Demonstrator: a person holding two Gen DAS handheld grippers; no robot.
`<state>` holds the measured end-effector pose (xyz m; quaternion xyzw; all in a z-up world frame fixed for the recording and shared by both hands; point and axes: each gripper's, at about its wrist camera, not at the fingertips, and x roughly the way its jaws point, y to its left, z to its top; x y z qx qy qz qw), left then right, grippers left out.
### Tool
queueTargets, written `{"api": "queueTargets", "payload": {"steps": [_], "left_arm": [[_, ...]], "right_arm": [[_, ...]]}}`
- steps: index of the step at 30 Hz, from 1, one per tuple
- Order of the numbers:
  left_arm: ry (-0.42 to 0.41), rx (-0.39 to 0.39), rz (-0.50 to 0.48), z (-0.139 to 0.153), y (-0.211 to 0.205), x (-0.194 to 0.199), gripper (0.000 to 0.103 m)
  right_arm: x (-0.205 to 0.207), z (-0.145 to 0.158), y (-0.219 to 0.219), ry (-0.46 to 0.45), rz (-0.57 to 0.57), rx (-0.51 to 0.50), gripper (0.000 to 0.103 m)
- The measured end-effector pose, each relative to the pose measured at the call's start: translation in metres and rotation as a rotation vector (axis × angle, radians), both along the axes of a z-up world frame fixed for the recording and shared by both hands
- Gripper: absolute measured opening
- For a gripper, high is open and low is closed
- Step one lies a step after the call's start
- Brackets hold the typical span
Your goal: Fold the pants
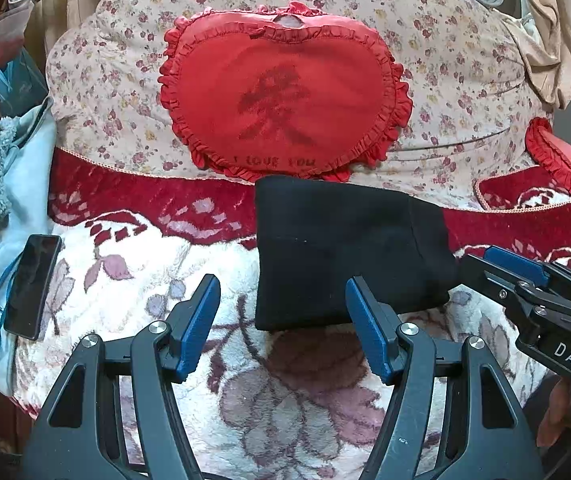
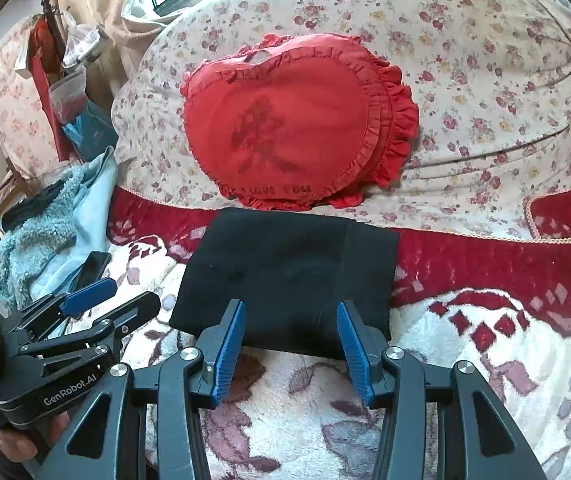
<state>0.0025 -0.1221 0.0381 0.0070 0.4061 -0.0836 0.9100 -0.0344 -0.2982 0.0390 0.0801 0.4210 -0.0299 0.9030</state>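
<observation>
Left wrist view: left claw (image 1: 281, 320) is gaping wide, gripping nothing, folded pants (image 1: 337, 252) lying flat on the blanket (image 1: 125, 280) just ahead-right of its tips. Right claw (image 2: 289, 338) is also standing open and empty, pants (image 2: 285, 272) directly ahead. Phone (image 1: 31, 286) is sitting far left.

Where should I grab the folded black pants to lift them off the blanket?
Take the pants at the near edge, coming from the front with the right claw, which already stands open there. That edge is thick and straight and lies flat on the blanket, and nothing crowds it.
</observation>
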Motion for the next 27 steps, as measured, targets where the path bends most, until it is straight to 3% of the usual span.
{"api": "queueTargets", "payload": {"steps": [27], "left_arm": [[-0.004,0.006,0.003,-0.0037,0.0021,-0.0017,0.065]], "right_arm": [[0.002,-0.0069,-0.0043,0.015,0.016,0.008,0.046]]}}
